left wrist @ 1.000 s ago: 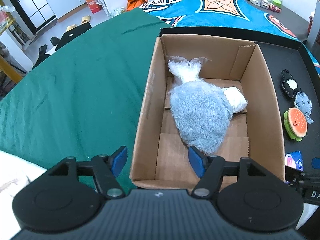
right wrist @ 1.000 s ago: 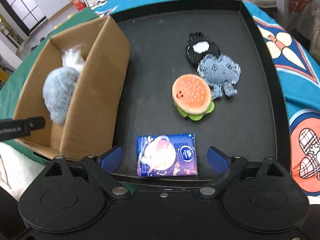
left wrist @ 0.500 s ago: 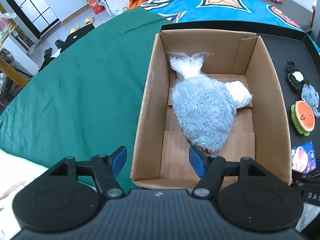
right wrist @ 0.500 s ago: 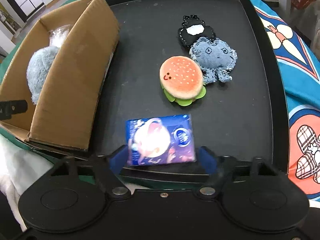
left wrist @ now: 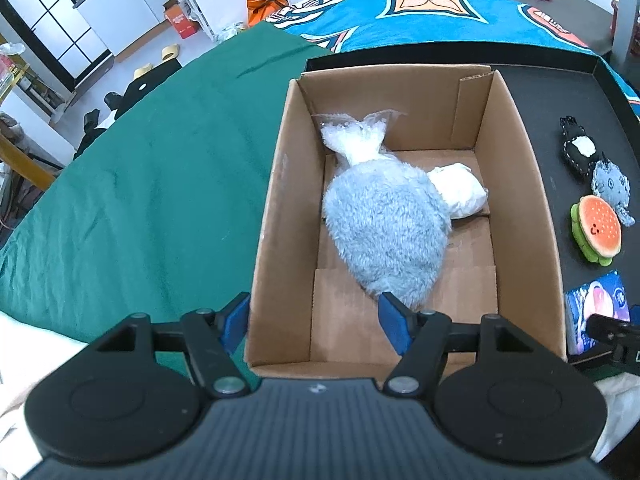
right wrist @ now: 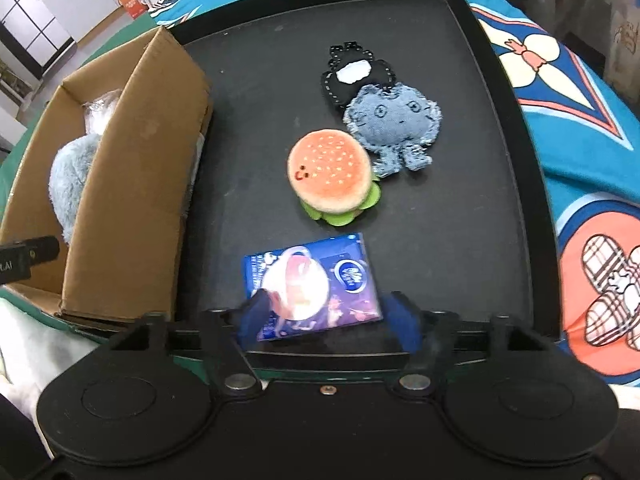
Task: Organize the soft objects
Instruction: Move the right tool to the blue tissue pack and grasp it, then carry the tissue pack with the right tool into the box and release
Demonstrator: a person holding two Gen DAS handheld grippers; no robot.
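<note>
1. Blue-purple foil: one tissue packet [right wrist: 312,286], flat on the black tray [right wrist: 460,200], just right of the cardboard box [right wrist: 132,184] and nearest the tray's front rim. Its long axis runs crosswise, slightly tilted, spanning the gap of the right tongs [right wrist: 326,318]. Both blue pads sit at its short ends, the left one overlapping a corner; the frame is blurred there, so whether they already pinch or only bracket it cannot be told.
2. Nearer hand: the right, directly over the packet. The left tongs [left wrist: 314,322] hang spread and empty at the box's near wall.
3. Plush burger [right wrist: 332,176]: one, on the tray right of the box, beyond the packet.
4. Denim figure [right wrist: 394,124]: one, beyond the burger, touching it.
5. Black felt figure [right wrist: 354,72]: one, partly under the denim figure.
6. Inside the box: one grey fluffy toy [left wrist: 386,232]; two clear-wrapped white bundles [left wrist: 356,140] against its far side.
7. Judgement: next, the packet goes leftward into the box.
</note>
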